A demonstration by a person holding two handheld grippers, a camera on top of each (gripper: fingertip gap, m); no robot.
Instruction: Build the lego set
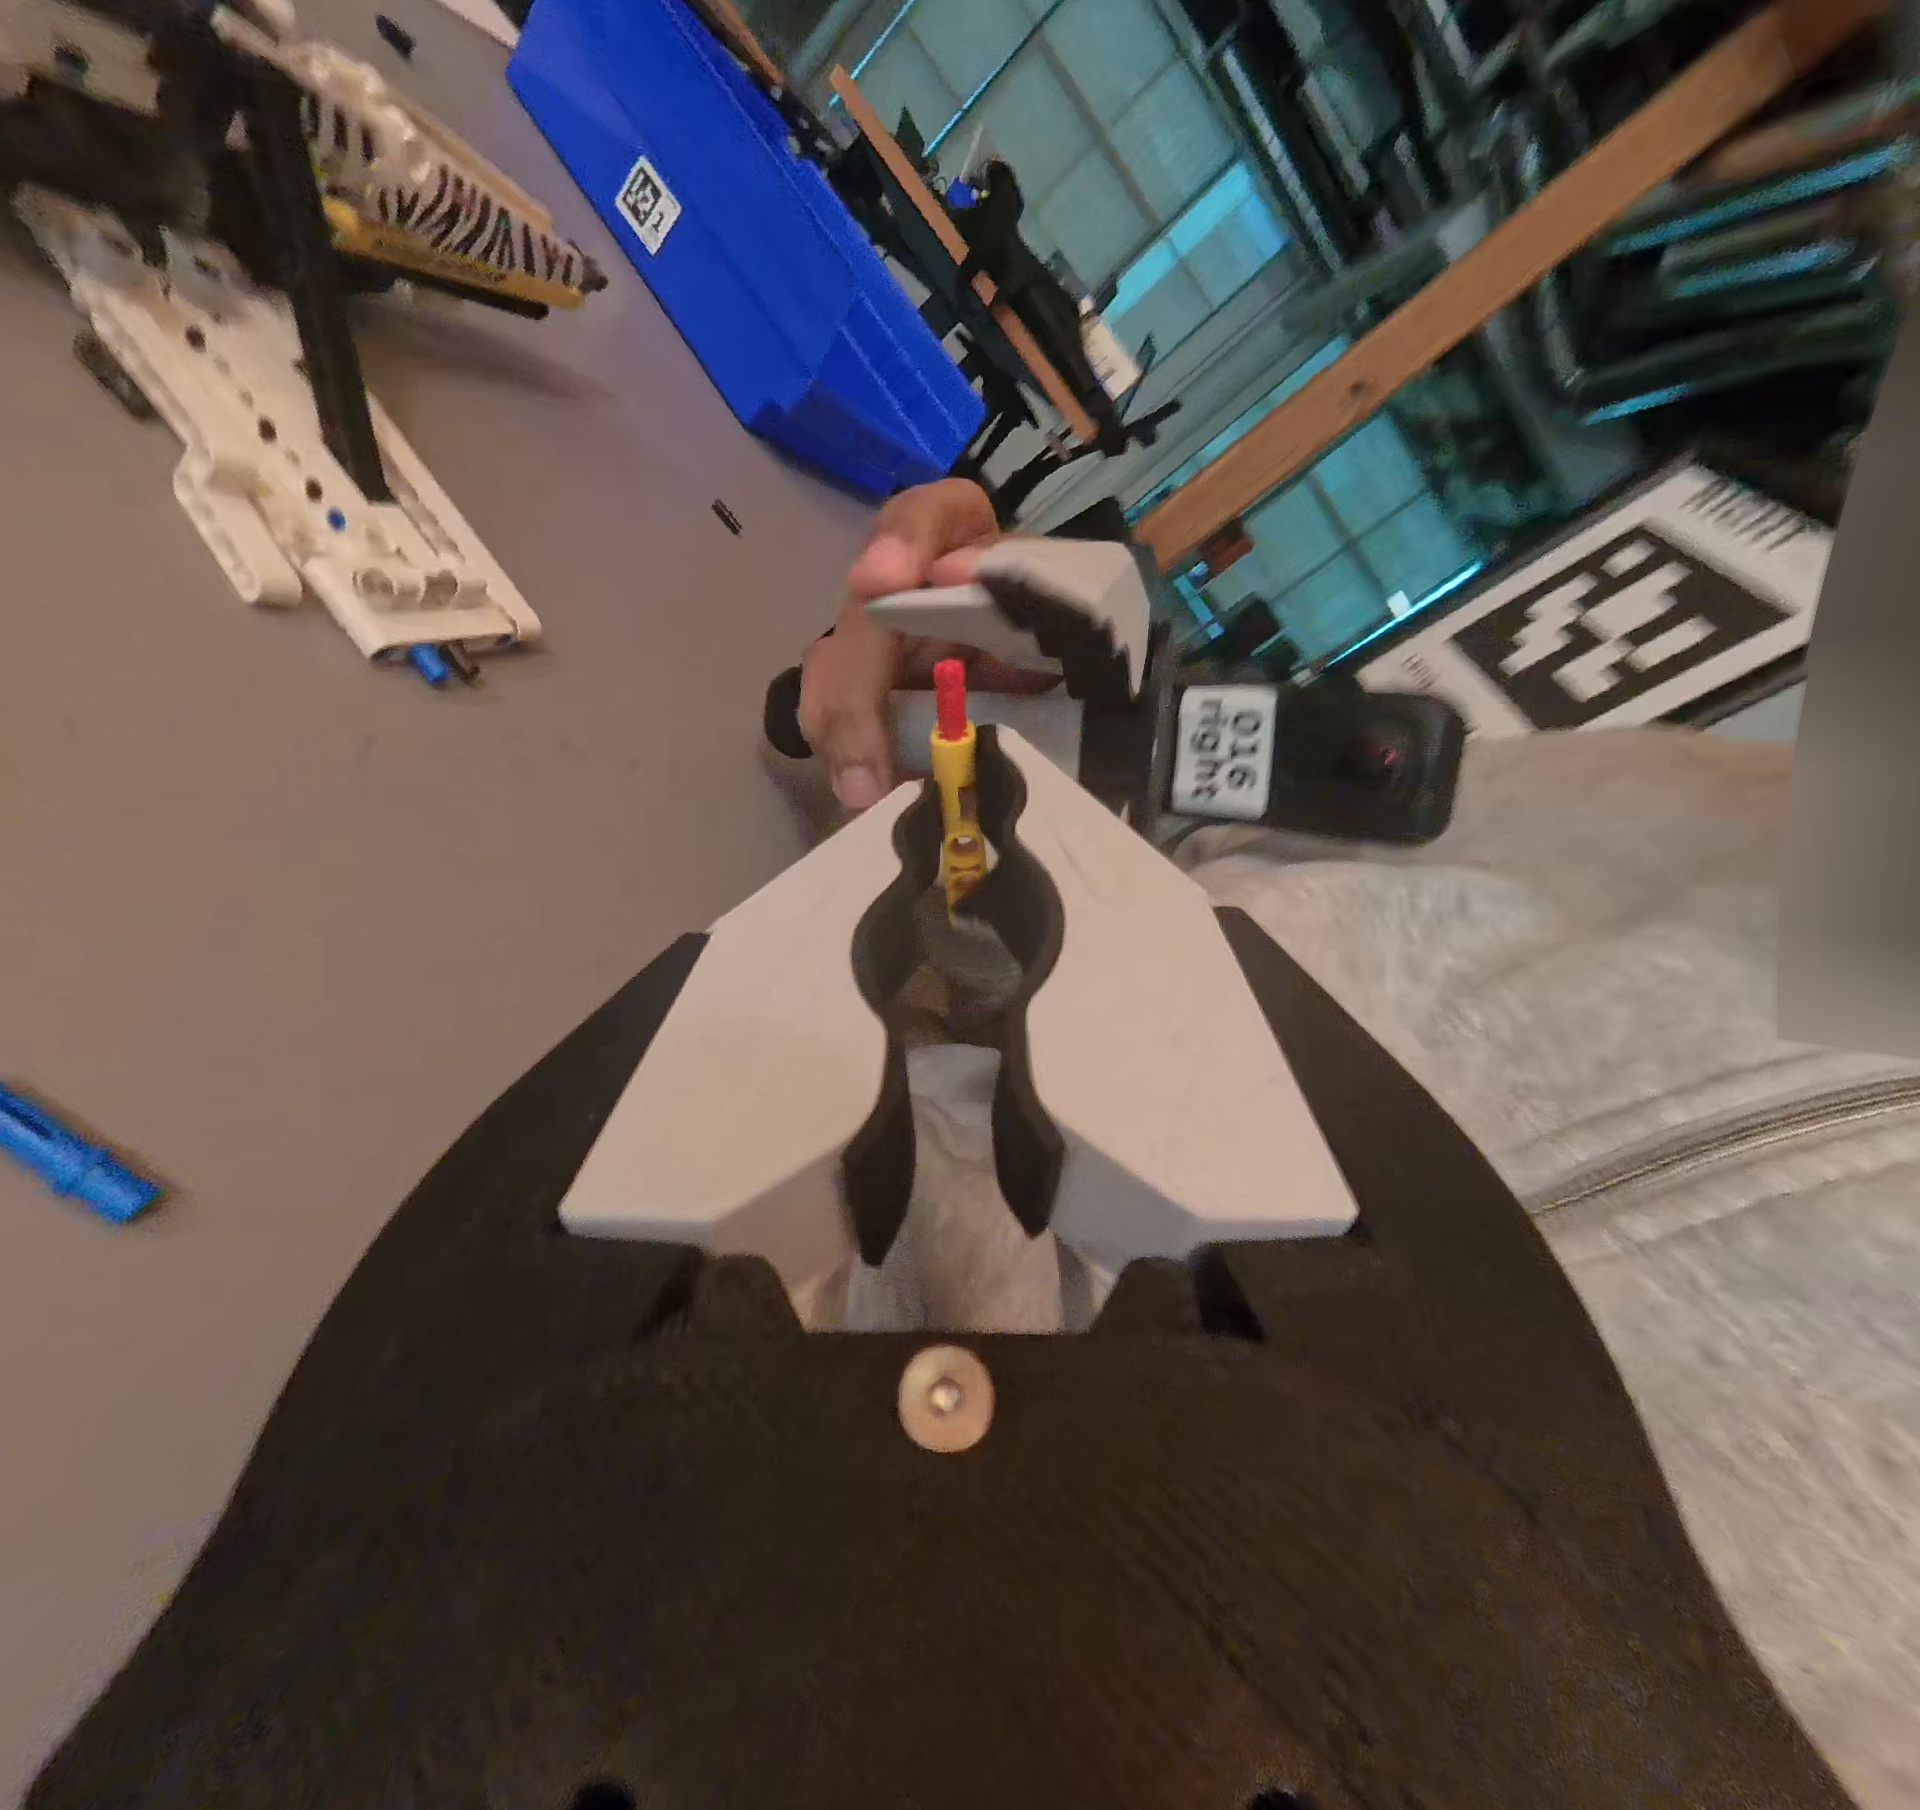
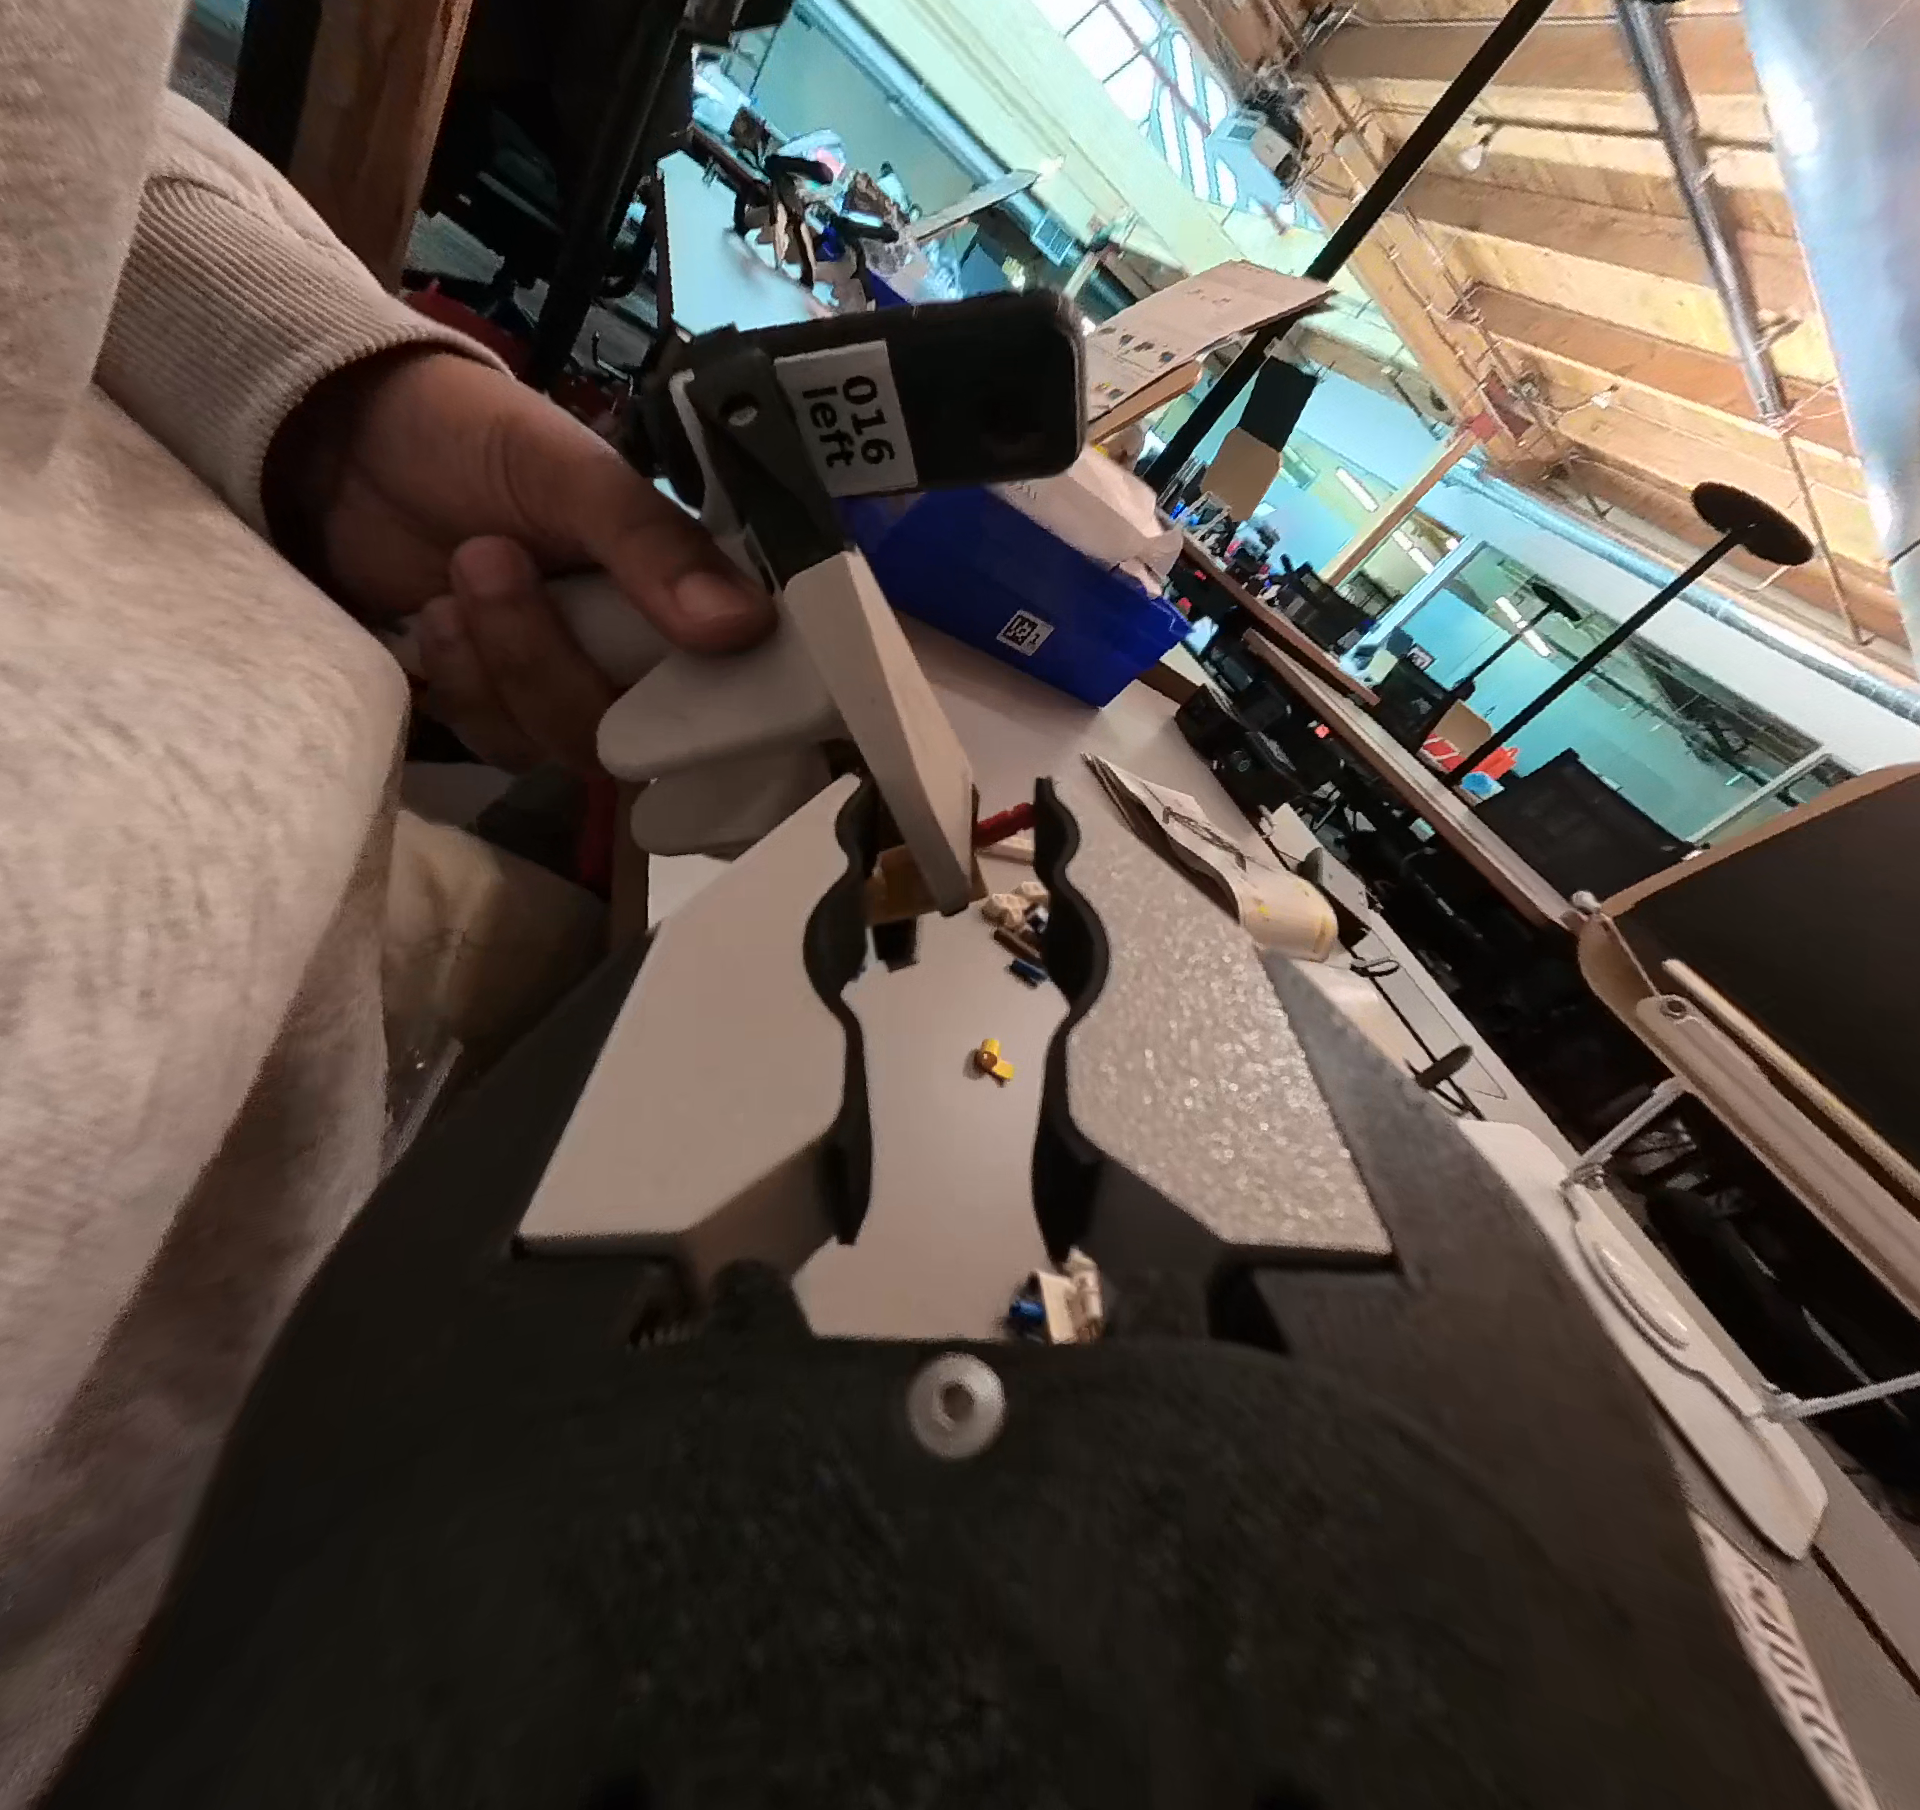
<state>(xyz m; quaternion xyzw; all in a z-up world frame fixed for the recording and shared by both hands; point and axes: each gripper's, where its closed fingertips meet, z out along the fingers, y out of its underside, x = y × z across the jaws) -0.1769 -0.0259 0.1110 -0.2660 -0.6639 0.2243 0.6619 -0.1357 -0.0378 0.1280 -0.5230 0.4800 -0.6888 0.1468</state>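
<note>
Grey tabletop (image 1: pixel 312 929) filled the left of the left wrist view, and a blue bin (image 1: pixel 727 233) stood at its far edge. On the table, well apart from the grippers, lay the part-built lego model (image 1: pixel 281 430), white and black with a zebra-striped piece. A loose blue lego piece (image 1: pixel 73 1158) lay nearer, by the left edge of that view.

Both grippers were held up off the table, in front of a person in a light knit top (image 1: pixel 1558 1085). The left gripper (image 1: pixel 961 804) had its jaws pressed together on a yellow lego connector (image 1: pixel 956 825), pinched at the tips, with a red pin (image 1: pixel 948 695) sticking out of the connector's far end. Just beyond the pin was the right gripper (image 1: pixel 997 607), held by a hand (image 1: pixel 873 659); in this view its fingers looked close together near the pin, but whether they touched it could not be told.

In the right wrist view the right gripper (image 2: pixel 951 815) stood spread, with the left gripper's finger (image 2: pixel 904 752) crossing between its tips. The red pin (image 2: pixel 1003 820) showed just inside its far tip, apart from both pads as far as could be seen. A small yellow piece (image 2: pixel 992 1059) lay on the table below.
</note>
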